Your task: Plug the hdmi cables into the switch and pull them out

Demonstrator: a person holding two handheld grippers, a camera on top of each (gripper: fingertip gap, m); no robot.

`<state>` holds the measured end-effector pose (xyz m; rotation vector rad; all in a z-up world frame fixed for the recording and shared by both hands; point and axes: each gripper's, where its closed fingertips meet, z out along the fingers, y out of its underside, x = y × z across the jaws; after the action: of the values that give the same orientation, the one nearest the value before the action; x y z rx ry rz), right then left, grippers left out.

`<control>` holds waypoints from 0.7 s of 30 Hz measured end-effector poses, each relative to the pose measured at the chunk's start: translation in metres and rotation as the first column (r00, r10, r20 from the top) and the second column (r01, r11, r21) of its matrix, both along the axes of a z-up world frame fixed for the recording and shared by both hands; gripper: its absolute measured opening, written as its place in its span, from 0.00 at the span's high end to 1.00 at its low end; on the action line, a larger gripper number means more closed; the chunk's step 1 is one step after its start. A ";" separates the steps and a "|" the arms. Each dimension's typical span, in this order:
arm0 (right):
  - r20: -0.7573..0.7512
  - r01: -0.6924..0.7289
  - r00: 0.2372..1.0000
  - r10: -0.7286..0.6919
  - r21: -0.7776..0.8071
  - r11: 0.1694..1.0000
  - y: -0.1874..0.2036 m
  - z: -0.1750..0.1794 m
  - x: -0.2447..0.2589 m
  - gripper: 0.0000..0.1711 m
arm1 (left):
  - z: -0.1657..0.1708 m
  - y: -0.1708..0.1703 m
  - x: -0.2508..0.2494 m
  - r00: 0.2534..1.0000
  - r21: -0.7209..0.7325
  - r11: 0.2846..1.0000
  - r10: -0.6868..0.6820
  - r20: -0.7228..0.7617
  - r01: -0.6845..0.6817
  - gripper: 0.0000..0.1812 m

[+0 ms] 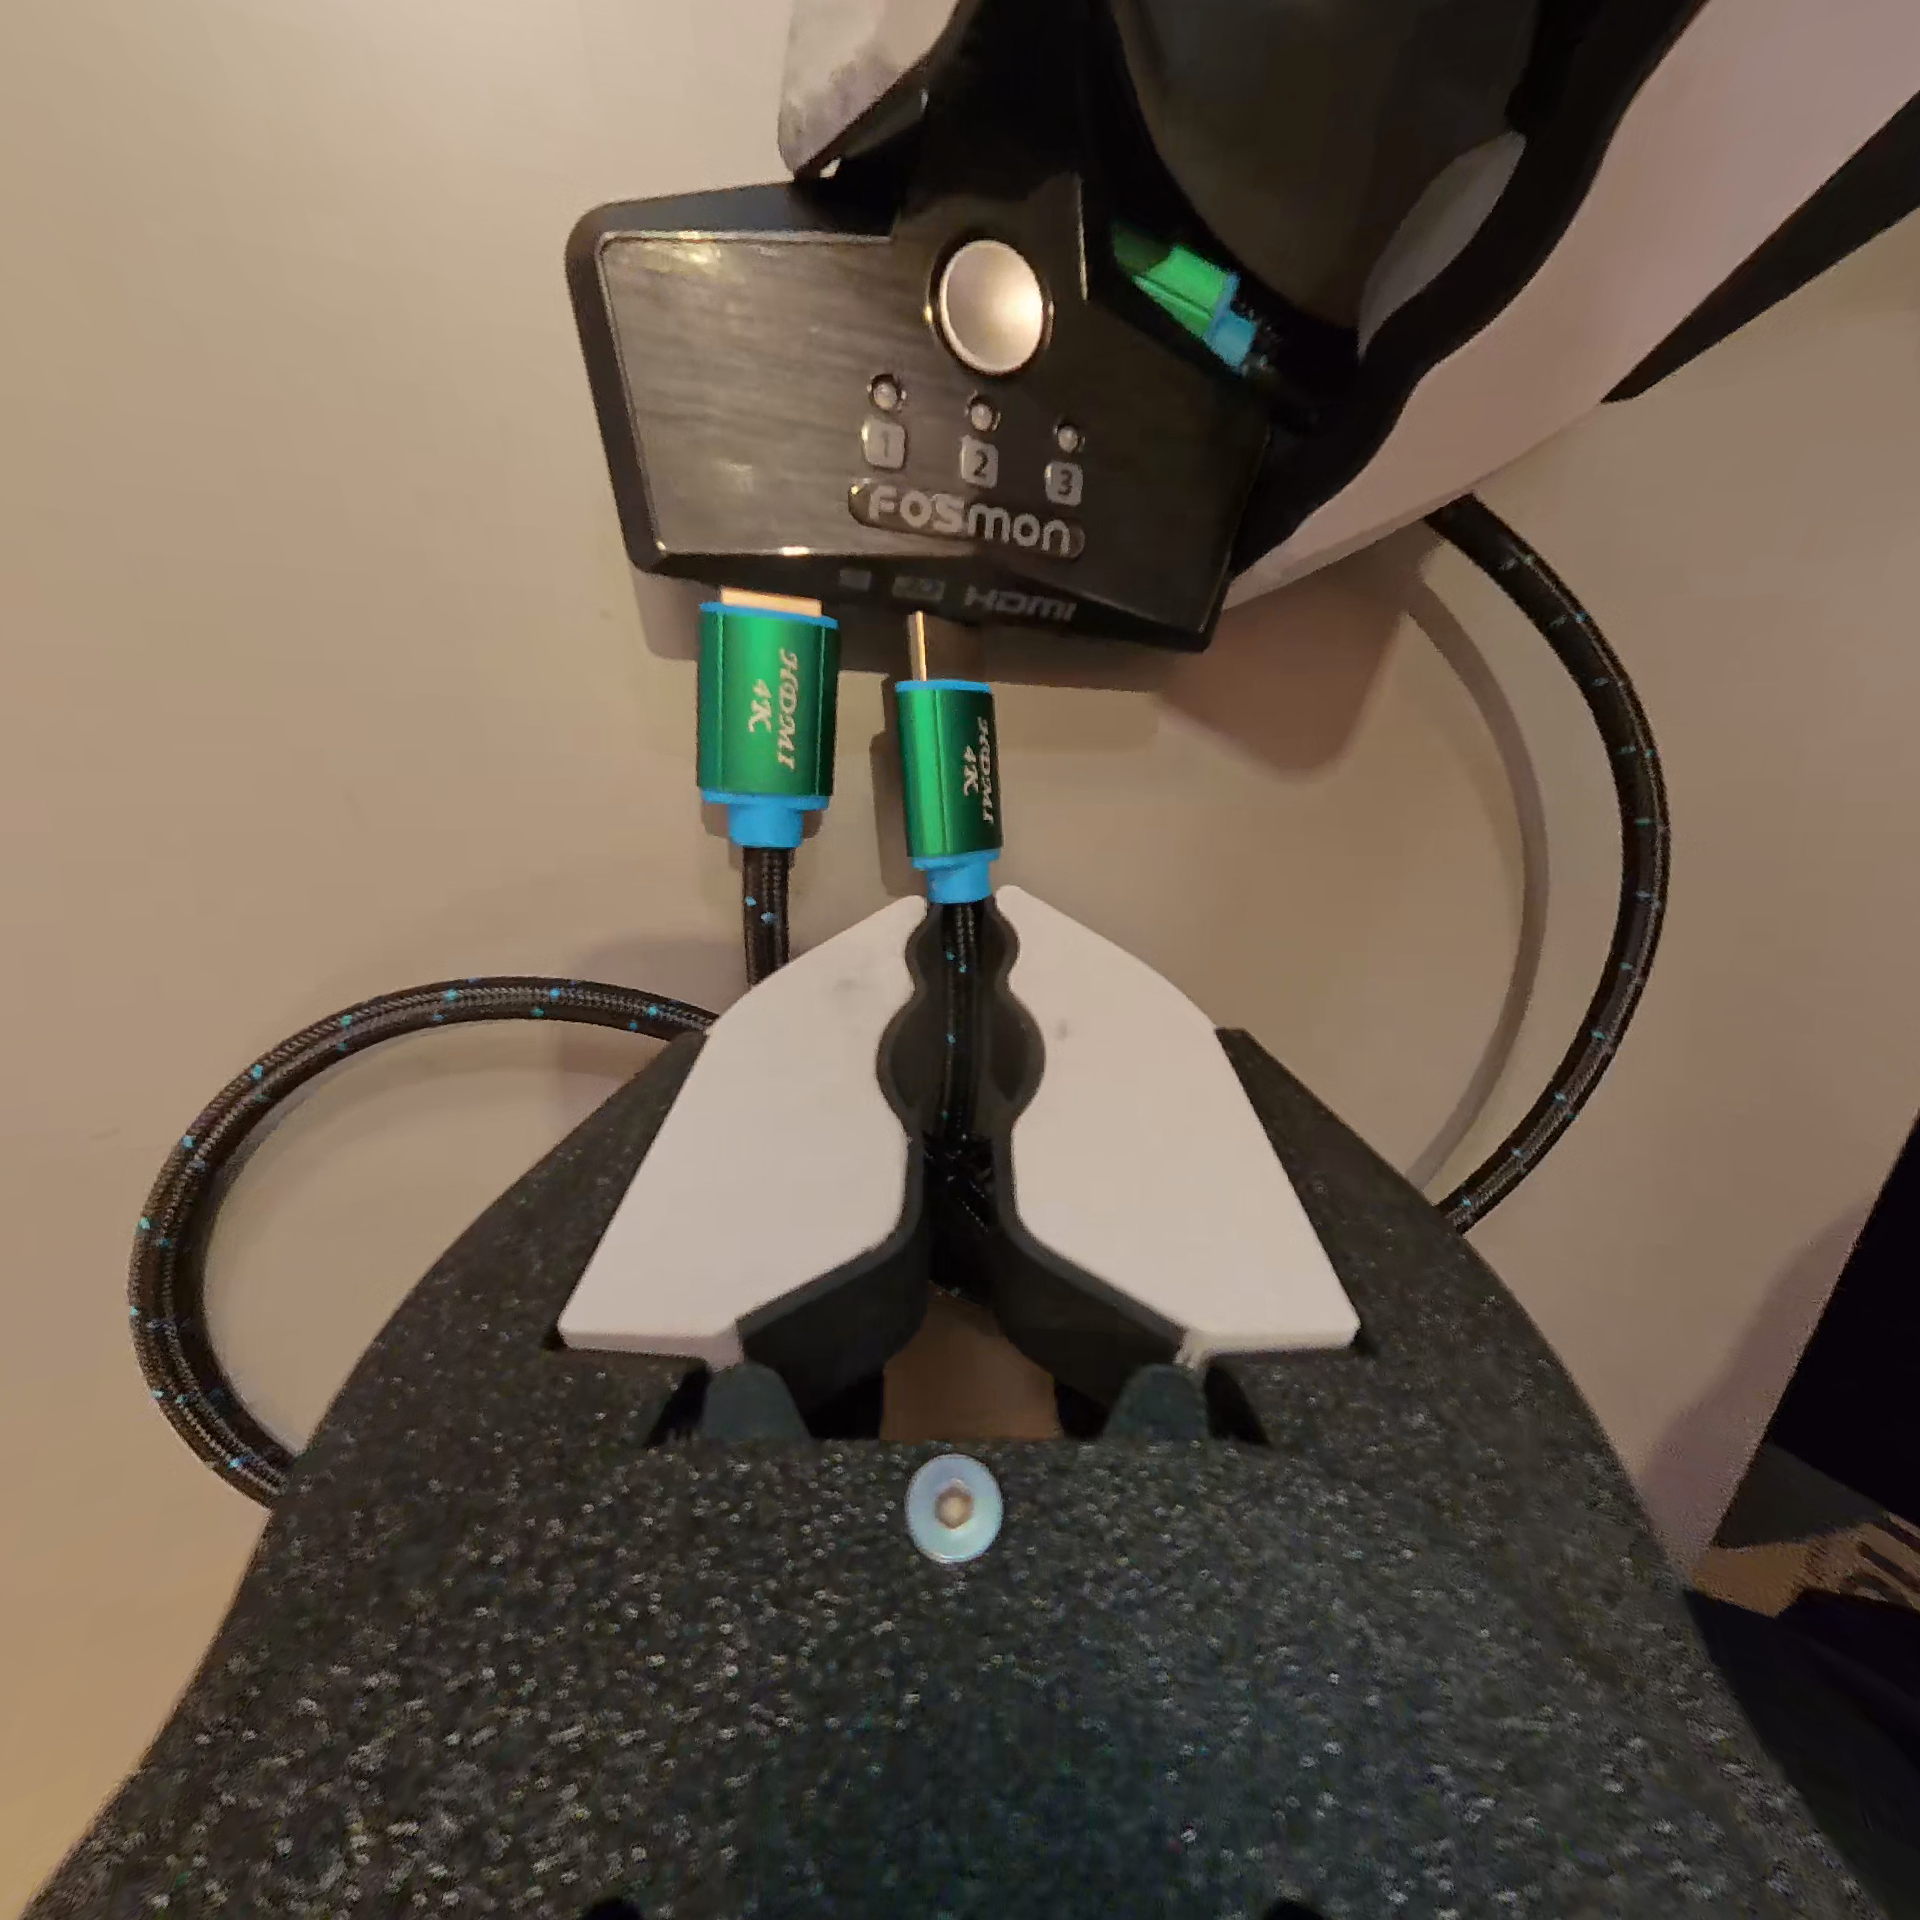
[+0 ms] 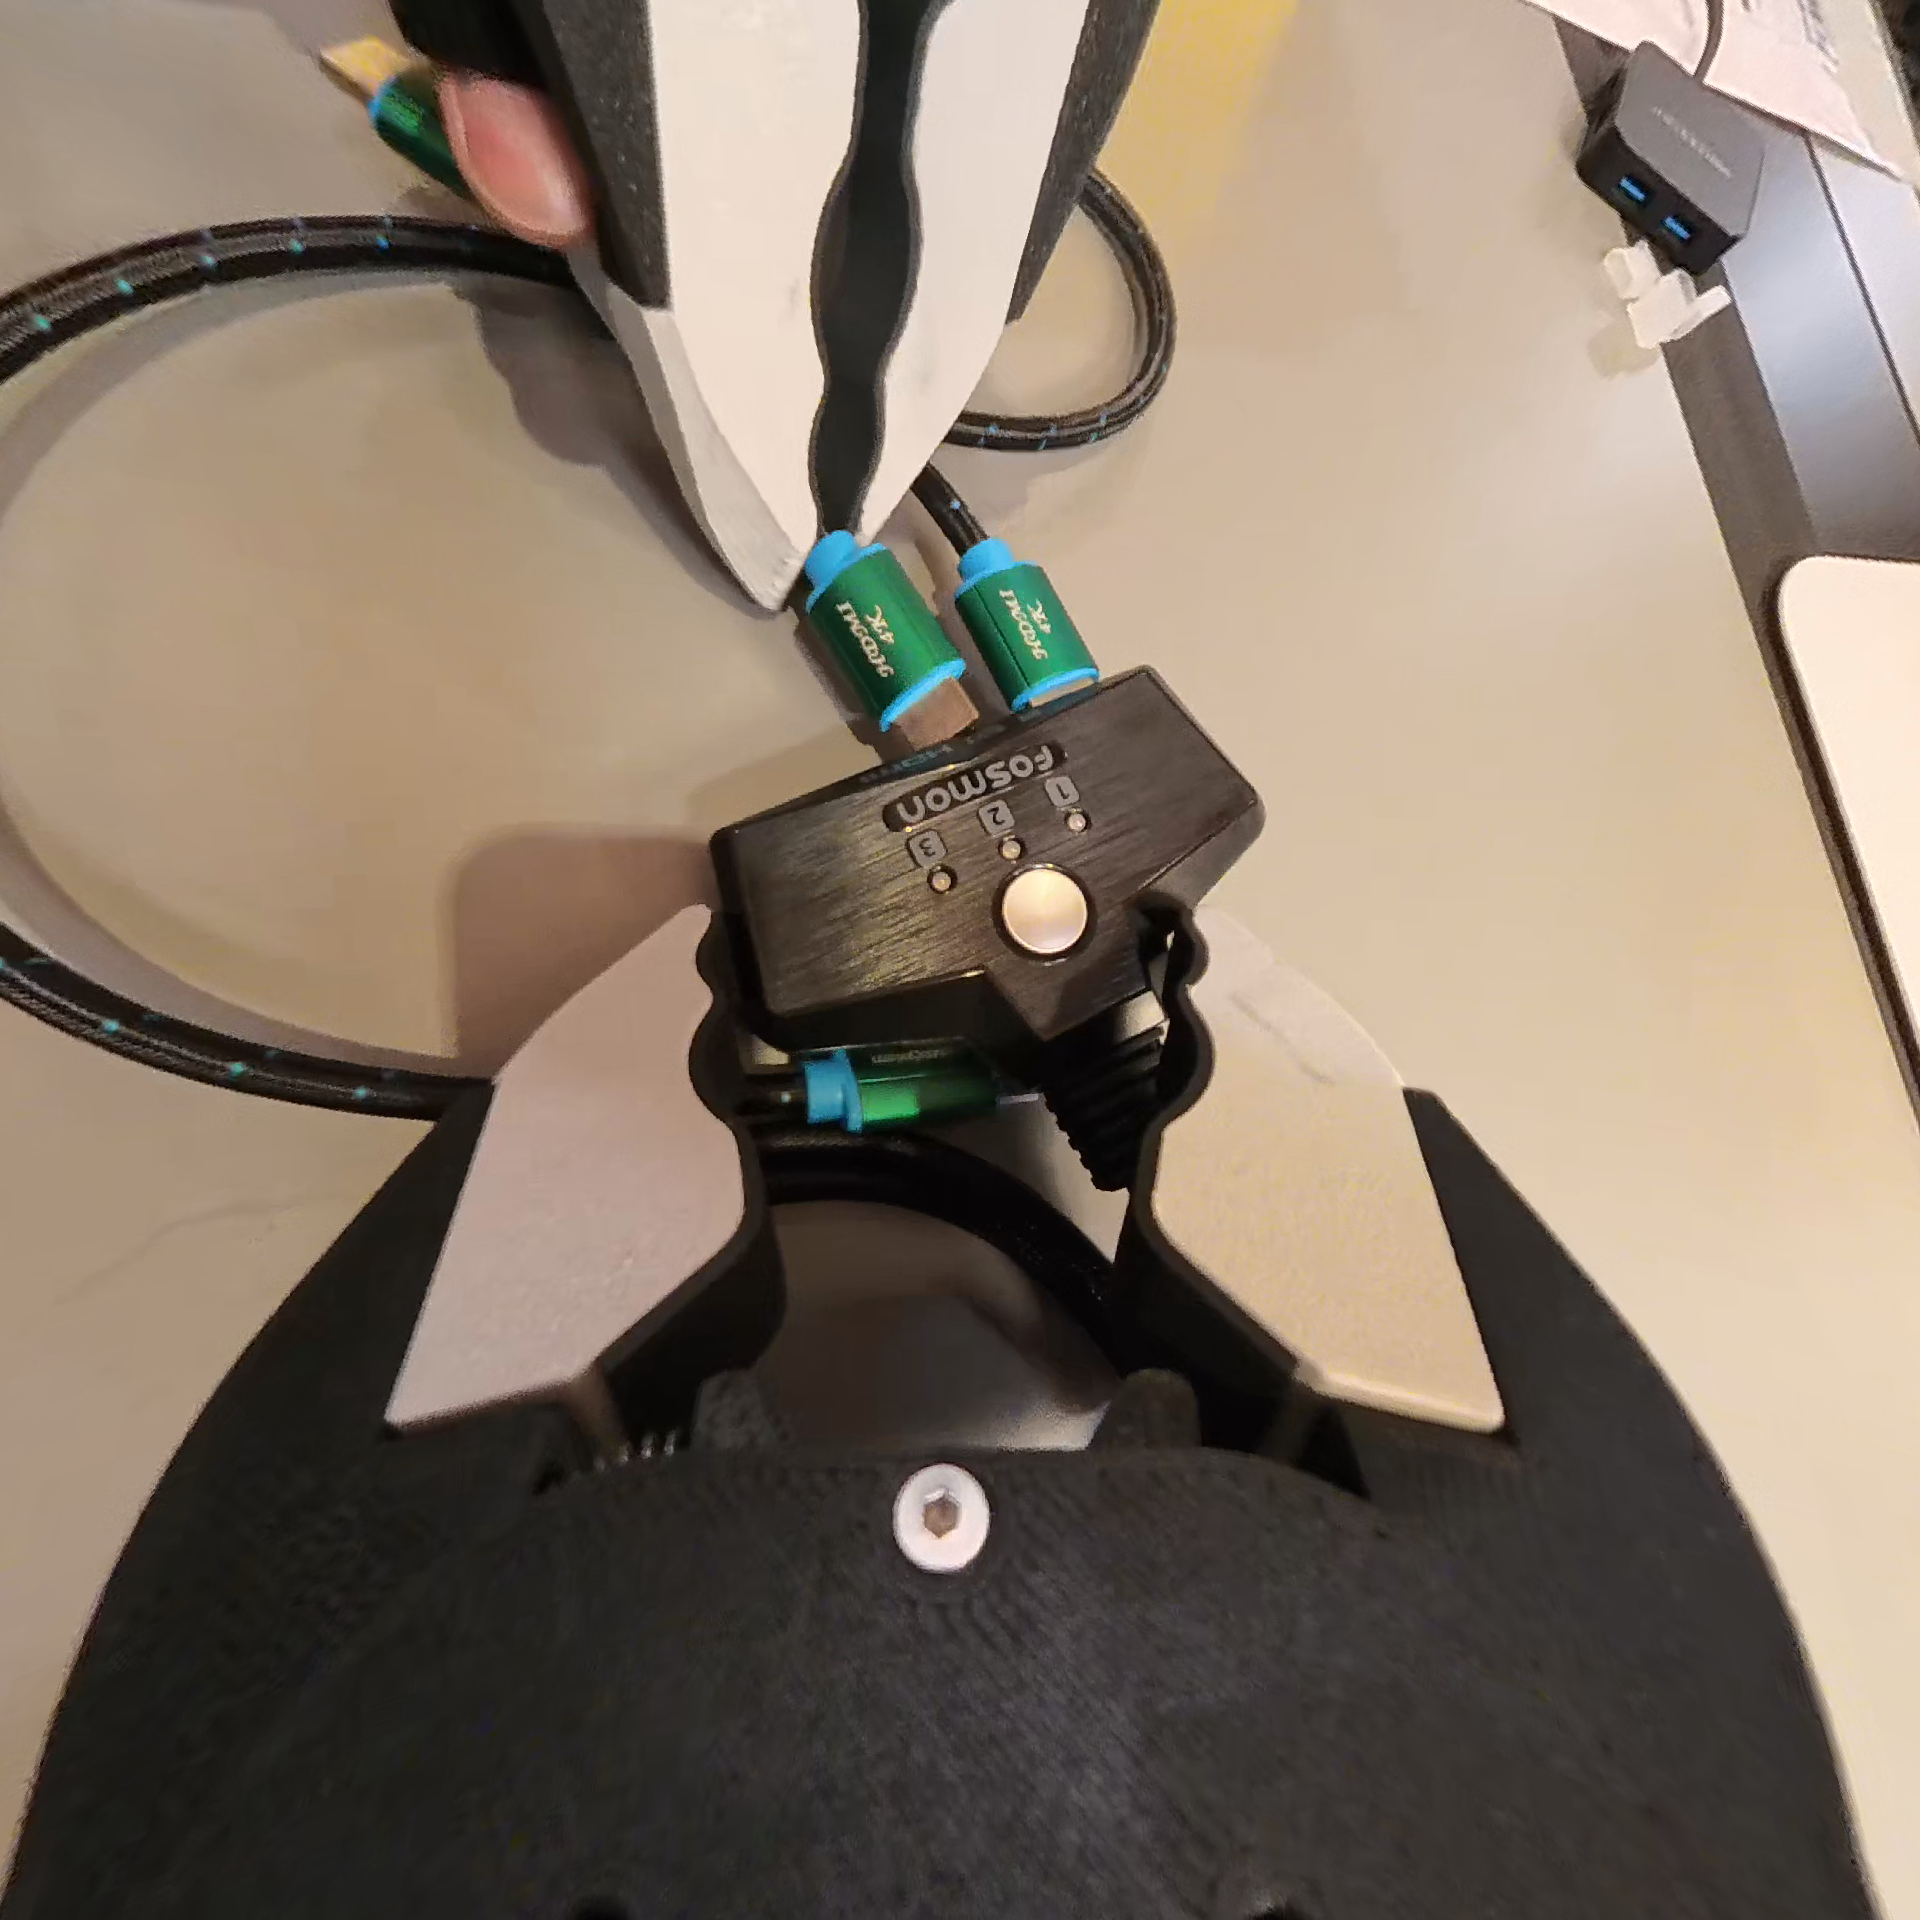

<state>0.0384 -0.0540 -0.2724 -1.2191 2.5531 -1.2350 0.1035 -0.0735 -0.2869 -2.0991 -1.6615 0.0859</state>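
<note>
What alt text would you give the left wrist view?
The left gripper, shut on a braided cable just behind its green HDMI plug, holds the plug's metal tip at the edge of a black switch, not seated. A second green plug sits in the neighbouring port, while the right gripper holds the switch's far end over a beige table.

The left gripper (image 1: 961, 925) pointed forward, its 2 white fingers (image 1: 821, 1039) nearly together, pinching. The right gripper (image 2: 951, 966) faced it, fingers (image 2: 582, 1091) apart and clamped. A fingertip (image 2: 514, 156) pressed the left gripper's side.
</note>
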 end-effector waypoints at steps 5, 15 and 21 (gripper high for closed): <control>-0.001 -0.007 1.000 0.007 -0.055 0.998 -0.002 0.006 0.001 0.62 | 0.000 -0.001 0.002 1.000 -0.014 1.000 -0.010 0.001 0.010 0.97; -0.070 -0.071 0.996 0.054 -0.270 0.960 -0.005 0.035 0.024 0.67 | 0.023 0.000 -0.011 0.990 0.092 0.995 0.059 -0.126 -0.048 0.97; -0.220 -0.105 0.975 0.020 -0.382 0.918 -0.016 0.037 0.029 0.69 | 0.031 0.016 -0.019 0.985 0.148 0.989 0.030 -0.172 -0.005 0.97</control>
<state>0.0674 -0.0696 -0.2358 -1.5714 2.4496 -1.7525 0.0845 -0.0572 -0.2555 -1.9106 -1.5353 0.1431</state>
